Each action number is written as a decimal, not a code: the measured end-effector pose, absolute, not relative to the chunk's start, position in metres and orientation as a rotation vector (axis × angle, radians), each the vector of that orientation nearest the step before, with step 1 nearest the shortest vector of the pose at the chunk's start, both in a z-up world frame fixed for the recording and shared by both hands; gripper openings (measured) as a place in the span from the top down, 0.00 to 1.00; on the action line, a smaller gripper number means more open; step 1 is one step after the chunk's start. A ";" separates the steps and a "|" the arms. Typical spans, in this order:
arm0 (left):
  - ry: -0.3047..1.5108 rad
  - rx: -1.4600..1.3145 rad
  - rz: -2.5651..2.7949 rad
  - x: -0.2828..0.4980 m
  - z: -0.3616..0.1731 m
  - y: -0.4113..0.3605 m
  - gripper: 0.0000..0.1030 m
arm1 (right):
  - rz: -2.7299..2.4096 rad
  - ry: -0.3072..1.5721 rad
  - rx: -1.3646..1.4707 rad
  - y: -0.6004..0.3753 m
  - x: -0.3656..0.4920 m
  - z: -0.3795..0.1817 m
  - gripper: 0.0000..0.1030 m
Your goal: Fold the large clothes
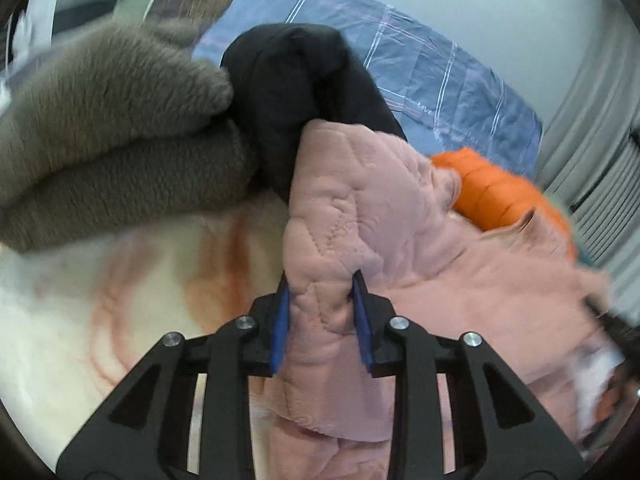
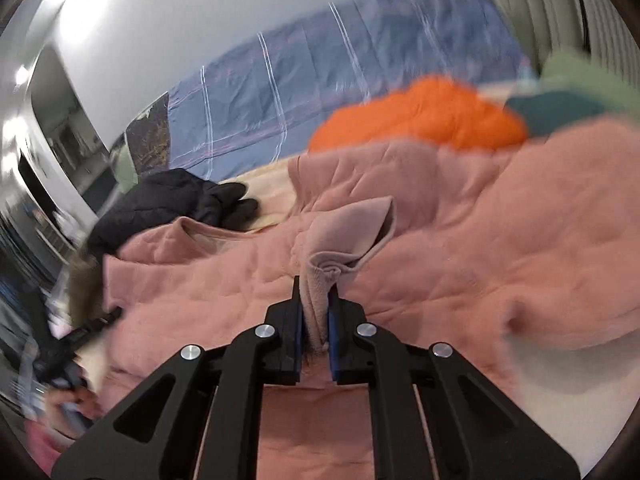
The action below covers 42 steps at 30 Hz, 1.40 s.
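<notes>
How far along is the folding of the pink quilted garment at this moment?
Early. Done: both grips are made. The left hand-held gripper is shut on a bunched part of the pink quilted garment; the right hand-held gripper pinches its ribbed cuff. In hand: the garment, rumpled, no flat fold visible. Left: the folds, plus the loose orange jacket and black jacket. Grey fleece looks folded.

The left gripper [image 1: 320, 280] points forward with its blue-padded fingers [image 1: 280, 320] pressed onto a thick fold of the pink quilted garment [image 1: 340, 220] between them. The right gripper [image 2: 316, 292] has its fingers nearly together, pinching a bunched pink edge of the same garment.
</notes>
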<state>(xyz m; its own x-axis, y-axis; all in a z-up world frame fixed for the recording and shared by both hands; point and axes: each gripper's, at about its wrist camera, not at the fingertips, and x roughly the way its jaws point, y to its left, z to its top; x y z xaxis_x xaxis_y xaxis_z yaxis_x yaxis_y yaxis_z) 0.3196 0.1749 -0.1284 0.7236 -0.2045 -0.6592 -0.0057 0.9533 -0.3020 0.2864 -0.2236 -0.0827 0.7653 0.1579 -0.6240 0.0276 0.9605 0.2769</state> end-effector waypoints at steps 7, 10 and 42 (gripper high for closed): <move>0.759 -0.204 -0.042 0.315 -0.124 0.168 0.50 | -0.061 0.812 0.231 -0.243 0.284 -0.119 0.63; 0.707 -0.168 -0.006 0.299 -0.104 0.163 0.59 | -0.111 0.685 0.116 -0.233 0.260 -0.090 0.63; 0.761 0.016 -0.189 0.303 -0.134 0.046 0.49 | -0.213 0.466 1.215 -0.519 0.128 -0.138 0.36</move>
